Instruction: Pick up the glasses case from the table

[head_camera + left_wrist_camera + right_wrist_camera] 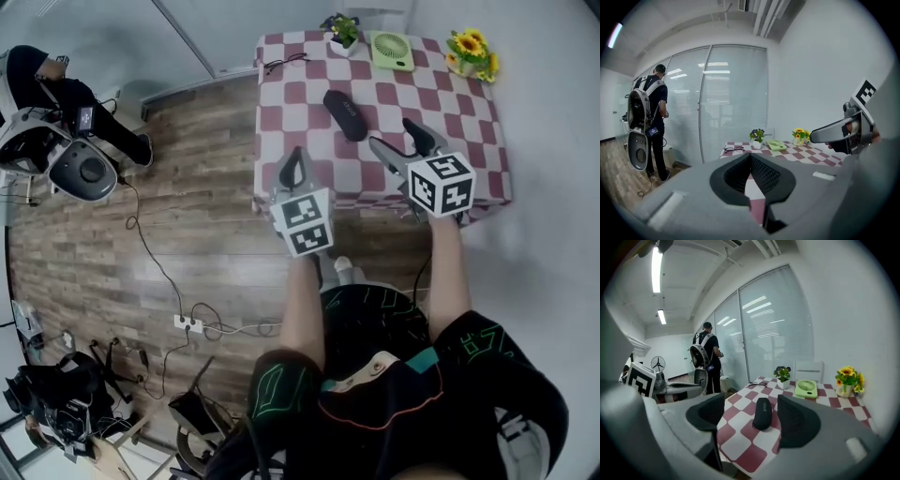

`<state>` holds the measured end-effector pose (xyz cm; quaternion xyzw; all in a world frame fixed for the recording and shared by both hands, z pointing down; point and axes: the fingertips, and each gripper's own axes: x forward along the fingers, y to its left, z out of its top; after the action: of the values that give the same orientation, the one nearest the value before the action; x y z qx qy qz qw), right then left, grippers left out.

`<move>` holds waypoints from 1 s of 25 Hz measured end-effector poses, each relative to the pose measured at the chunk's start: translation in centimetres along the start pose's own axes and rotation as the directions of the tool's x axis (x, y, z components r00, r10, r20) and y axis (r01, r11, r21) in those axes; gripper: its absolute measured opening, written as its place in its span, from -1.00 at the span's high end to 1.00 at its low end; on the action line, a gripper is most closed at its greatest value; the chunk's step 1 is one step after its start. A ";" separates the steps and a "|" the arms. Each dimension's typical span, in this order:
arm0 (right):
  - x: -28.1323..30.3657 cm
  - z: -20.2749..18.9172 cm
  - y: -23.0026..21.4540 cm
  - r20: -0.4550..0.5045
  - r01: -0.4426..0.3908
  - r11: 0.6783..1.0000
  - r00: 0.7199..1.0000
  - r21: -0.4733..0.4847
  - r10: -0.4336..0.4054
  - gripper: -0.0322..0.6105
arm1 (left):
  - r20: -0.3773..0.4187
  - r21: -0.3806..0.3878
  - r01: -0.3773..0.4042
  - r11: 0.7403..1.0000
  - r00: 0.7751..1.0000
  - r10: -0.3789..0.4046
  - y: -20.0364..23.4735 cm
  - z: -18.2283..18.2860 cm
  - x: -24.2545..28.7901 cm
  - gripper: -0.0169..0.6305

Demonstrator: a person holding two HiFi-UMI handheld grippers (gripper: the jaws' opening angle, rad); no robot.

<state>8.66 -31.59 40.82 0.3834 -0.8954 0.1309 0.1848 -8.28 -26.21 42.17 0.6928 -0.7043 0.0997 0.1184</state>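
The black glasses case (345,114) lies flat on the red-and-white checked tabletop (309,94), left of its middle. Its long side runs diagonally, away from the near edge. It sits ahead of the right hand-held gripper (394,134), whose jaws are spread wide. In the right gripper view the case shows in the gap between them, untouched and further off. The left hand-held gripper (294,161) hangs by the near left corner, its jaws pressed together at the tips on nothing.

Bare cloth surrounds the case on all sides. Eyeglasses (284,63), a potted plant (341,32), a green fan (391,51) and sunflowers (471,52) line the far edge, well apart from it.

Pale lettering on the case is too small to read.
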 end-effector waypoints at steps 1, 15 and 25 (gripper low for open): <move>0.7 -0.2 -0.2 -0.019 0.001 1.000 1.000 -0.005 -0.001 -0.20 | -0.007 -0.006 -0.003 1.000 1.000 0.003 0.2 -0.3 0.6 0.92; 12.8 -3.8 -4.3 -0.325 -0.003 1.000 0.946 0.025 0.011 -0.21 | -0.130 -0.069 0.010 0.998 0.991 -0.019 3.6 -3.2 11.3 0.92; 19.6 -7.6 -5.6 -0.540 -0.031 1.000 0.841 0.006 0.029 -0.21 | -0.215 -0.148 0.036 0.988 0.974 -0.068 5.0 -5.6 17.3 0.92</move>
<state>2.07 -44.99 56.59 0.3169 -0.8132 0.2349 0.4279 -13.33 -40.84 52.93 0.6856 -0.6738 0.1217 0.2473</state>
